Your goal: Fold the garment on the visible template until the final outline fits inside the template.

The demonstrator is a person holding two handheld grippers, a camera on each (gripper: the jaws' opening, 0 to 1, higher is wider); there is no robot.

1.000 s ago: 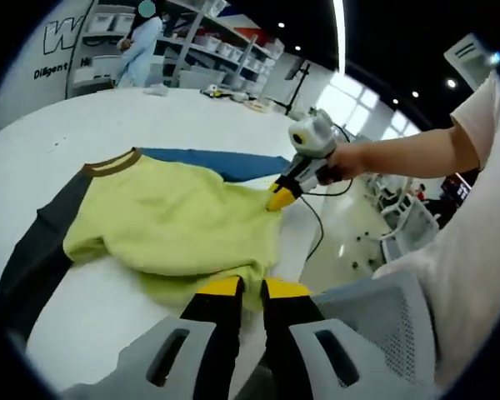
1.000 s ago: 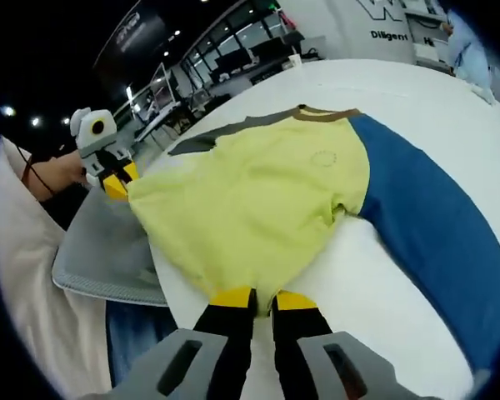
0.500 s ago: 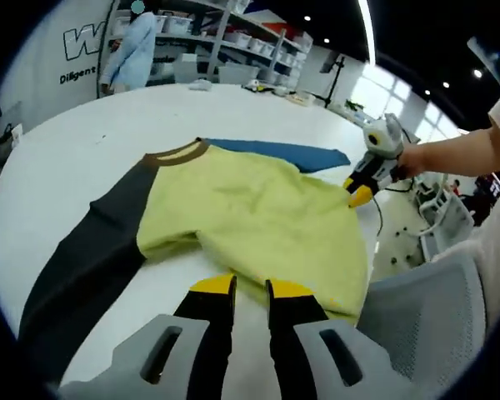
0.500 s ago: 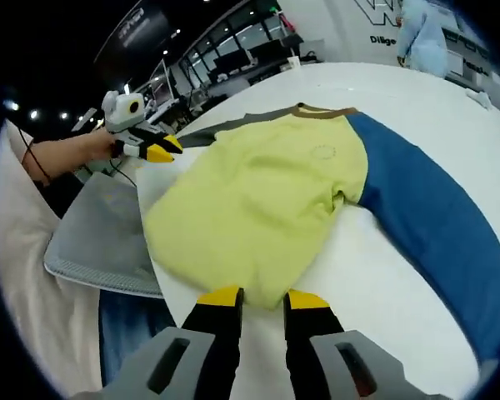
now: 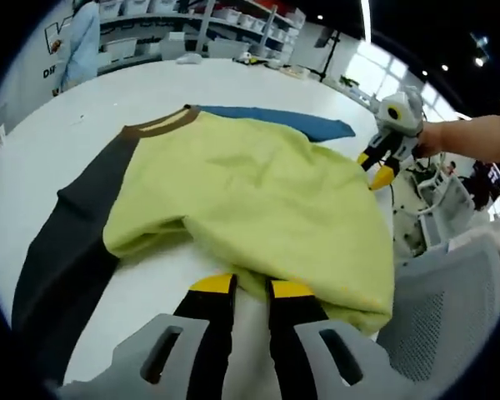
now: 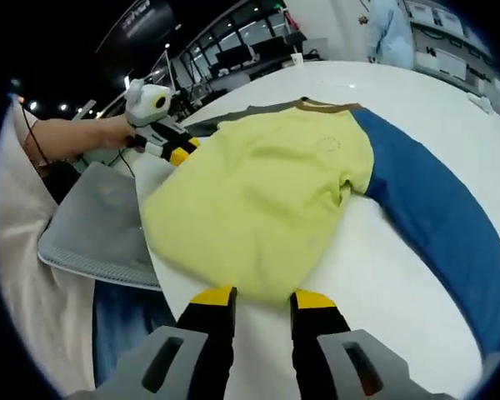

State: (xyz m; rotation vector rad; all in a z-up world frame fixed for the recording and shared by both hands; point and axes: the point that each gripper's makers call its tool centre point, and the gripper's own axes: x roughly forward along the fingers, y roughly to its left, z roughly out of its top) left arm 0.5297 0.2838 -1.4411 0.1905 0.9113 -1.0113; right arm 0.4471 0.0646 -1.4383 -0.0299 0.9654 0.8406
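A long-sleeved shirt lies spread on the white table [image 5: 33, 158]. Its yellow-green body [image 5: 250, 192] [image 6: 267, 192] has a brown collar [image 5: 158, 125] [image 6: 325, 106], a dark grey sleeve [image 5: 71, 225] and a blue sleeve [image 6: 433, 200] [image 5: 275, 118]. My left gripper [image 5: 250, 287] stands slightly open just short of the near hem, holding nothing. It also appears as the left gripper [image 6: 182, 152] at the shirt's far side edge. My right gripper [image 6: 262, 297] is open at the hem, nothing between its fingers. The right gripper [image 5: 380, 173] hovers past the shirt's edge, off the table rim.
A grey mesh chair [image 5: 450, 317] [image 6: 92, 233] sits close against the table's near edge. A person in a light blue coat [image 5: 79, 42] [image 6: 392, 29] stands by shelving beyond the far side. White tabletop [image 6: 375, 275] extends around the shirt.
Both grippers were shut on the shirt's hem and have let go. The body now lies flatter on the table. Both hands have drawn apart from the fabric edge.
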